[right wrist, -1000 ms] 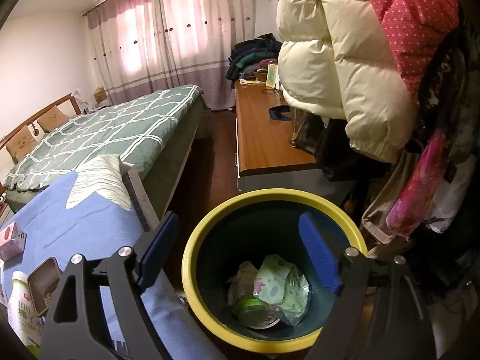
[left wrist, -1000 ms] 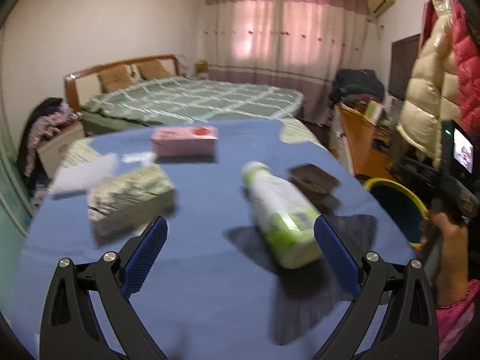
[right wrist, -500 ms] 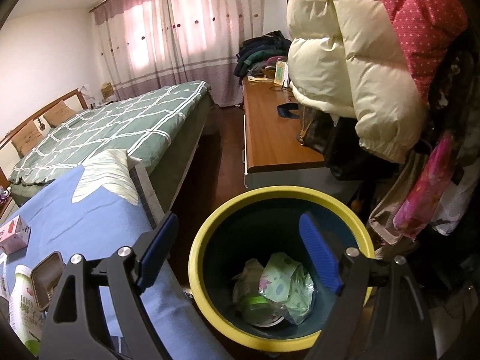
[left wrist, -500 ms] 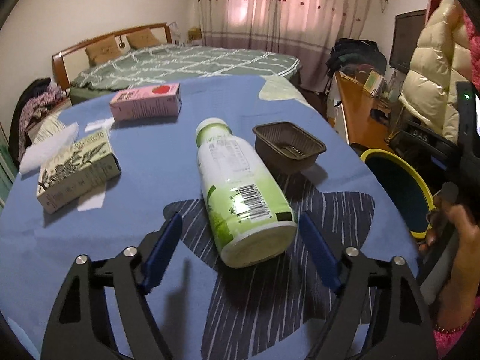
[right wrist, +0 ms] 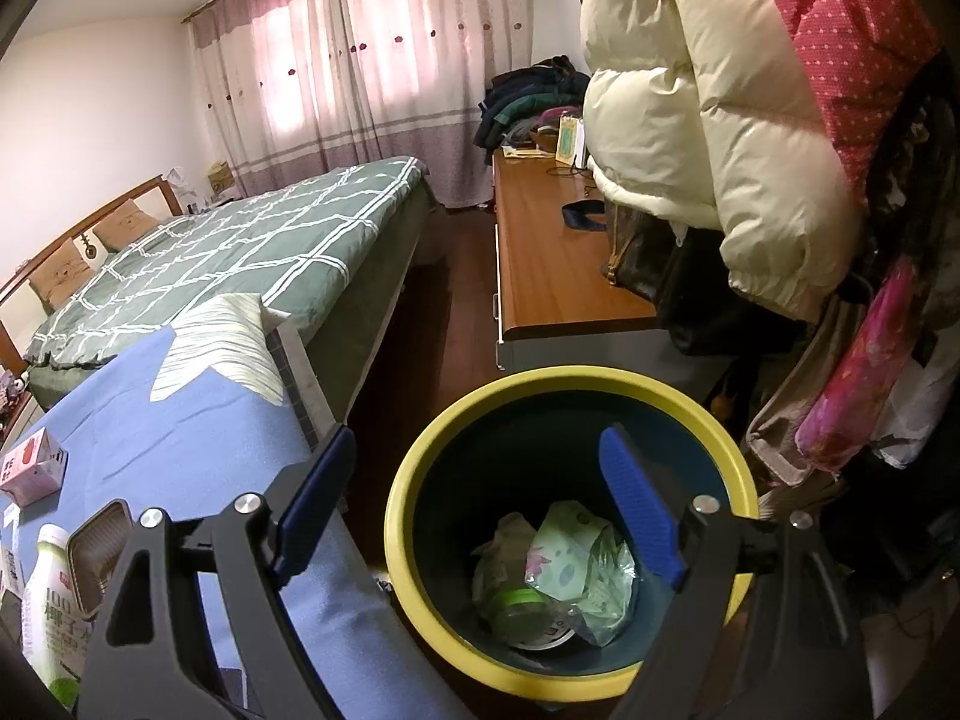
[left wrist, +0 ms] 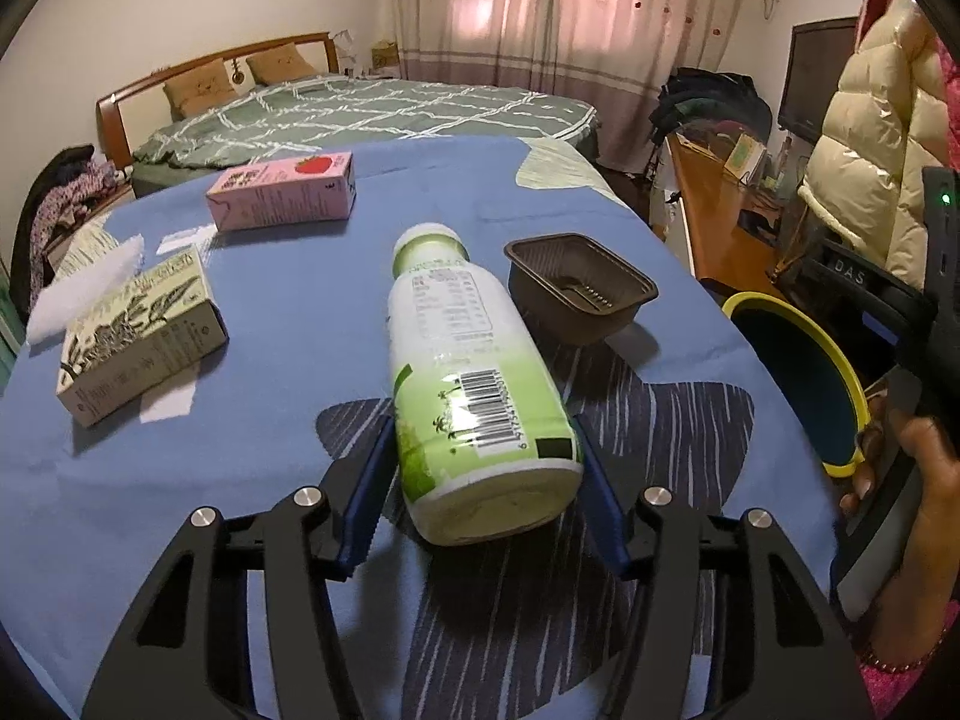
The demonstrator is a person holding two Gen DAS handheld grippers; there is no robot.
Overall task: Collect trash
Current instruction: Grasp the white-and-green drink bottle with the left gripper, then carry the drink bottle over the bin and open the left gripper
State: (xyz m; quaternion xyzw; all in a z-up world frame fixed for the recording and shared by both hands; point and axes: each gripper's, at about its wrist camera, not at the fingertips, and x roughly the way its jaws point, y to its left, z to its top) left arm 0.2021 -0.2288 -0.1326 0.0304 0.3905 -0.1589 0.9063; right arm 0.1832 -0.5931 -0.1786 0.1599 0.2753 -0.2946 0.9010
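A white and green plastic bottle (left wrist: 465, 378) lies on its side on the blue tablecloth (left wrist: 288, 312). My left gripper (left wrist: 486, 468) has its blue pads against both sides of the bottle's base. A brown plastic tray (left wrist: 579, 294) sits just right of the bottle. A pink carton (left wrist: 282, 192) and a beige patterned carton (left wrist: 141, 333) lie further left. My right gripper (right wrist: 474, 498) is open and empty above the yellow-rimmed bin (right wrist: 600, 384), which holds crumpled wrappers (right wrist: 570, 570). The bottle (right wrist: 51, 594) and the tray (right wrist: 96, 552) also show in the right wrist view.
The bin (left wrist: 798, 372) stands off the table's right edge. A bed (left wrist: 372, 108) lies behind the table. A wooden desk (right wrist: 552, 258) and hanging jackets (right wrist: 708, 120) stand to the right. White tissue (left wrist: 84, 288) lies at the table's left edge.
My left gripper moved forward to the bottle and its jaws closed in onto the bottle's base. My right gripper stayed open over the bin, drifting slightly.
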